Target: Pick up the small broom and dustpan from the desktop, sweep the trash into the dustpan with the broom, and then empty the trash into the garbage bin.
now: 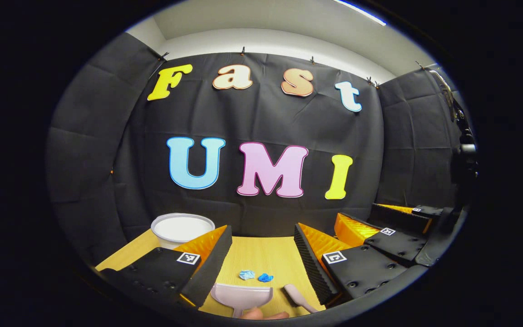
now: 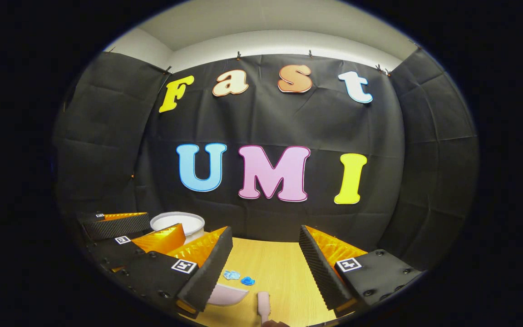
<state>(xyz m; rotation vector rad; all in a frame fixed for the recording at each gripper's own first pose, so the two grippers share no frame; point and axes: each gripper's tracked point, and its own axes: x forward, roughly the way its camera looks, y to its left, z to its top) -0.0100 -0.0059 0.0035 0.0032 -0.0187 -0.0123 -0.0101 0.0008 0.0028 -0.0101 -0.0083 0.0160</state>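
With both tools wide and empty, lower the left tool [image 1: 258, 265] onto the dustpan [image 1: 242, 295] handle and the right tool [image 2: 265, 265] onto the broom [image 2: 263, 305] handle on the surface [image 2: 279, 268].

Pale pink plastic dustpan [image 1: 241, 295] is laid at the near edge of the light wooden worktop [image 1: 266, 254]. The pale pink small broom [image 1: 298, 297] is placed just to its right, apart from it. Two crumpled blue scraps of trash [image 1: 255, 275] are set side by side just behind the dustpan. The round white plastic garbage bin [image 1: 182, 228] is stood at the far left, against the booth wall.
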